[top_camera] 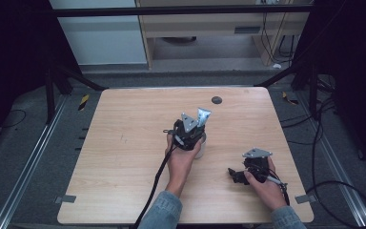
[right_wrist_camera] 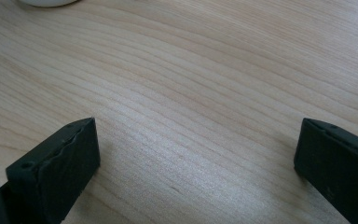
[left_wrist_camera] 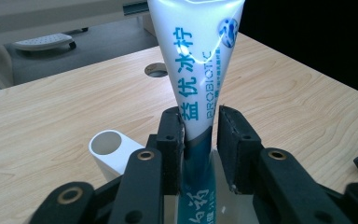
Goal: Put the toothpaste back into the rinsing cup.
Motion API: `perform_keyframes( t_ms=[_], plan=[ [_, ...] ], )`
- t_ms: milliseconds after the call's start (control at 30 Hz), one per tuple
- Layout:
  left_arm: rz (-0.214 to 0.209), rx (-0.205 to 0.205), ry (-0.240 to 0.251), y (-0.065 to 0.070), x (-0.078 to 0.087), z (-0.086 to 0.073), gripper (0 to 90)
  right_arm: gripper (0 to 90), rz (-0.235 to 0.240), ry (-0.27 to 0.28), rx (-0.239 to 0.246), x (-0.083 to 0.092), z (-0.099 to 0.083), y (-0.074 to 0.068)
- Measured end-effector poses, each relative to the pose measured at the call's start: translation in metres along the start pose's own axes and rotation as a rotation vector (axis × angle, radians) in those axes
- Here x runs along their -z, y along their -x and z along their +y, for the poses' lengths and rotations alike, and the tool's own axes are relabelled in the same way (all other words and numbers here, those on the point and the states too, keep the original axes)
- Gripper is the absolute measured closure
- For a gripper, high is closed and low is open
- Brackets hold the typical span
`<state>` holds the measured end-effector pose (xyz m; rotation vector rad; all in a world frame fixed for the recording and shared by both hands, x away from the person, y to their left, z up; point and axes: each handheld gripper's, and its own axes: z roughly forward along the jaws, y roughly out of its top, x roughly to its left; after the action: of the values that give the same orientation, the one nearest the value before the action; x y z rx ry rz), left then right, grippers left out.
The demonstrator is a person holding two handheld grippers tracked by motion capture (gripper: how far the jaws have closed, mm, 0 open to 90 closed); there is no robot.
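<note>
Toothpaste tube [left_wrist_camera: 196, 60] upright, crimped end up, clamped in left gripper [left_wrist_camera: 199, 140]

The high view looks forward and down on the whole surface [top_camera: 124, 143] from above its near edge. Each gripper view looks along its own jaws, close above that surface, which all three views share.
</note>
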<state>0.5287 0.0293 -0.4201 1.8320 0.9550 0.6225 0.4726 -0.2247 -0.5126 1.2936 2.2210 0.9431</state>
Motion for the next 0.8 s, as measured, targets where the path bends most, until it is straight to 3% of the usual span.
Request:
perform_keyframes(
  t_ms=[800],
  plan=[
    [0.032, -0.009, 0.002, -0.0072, 0.0067, 0.0002, 63.5, 0.4, -0.001, 0.002, 0.004, -0.0001, 0.0, 0.0003]
  ],
)
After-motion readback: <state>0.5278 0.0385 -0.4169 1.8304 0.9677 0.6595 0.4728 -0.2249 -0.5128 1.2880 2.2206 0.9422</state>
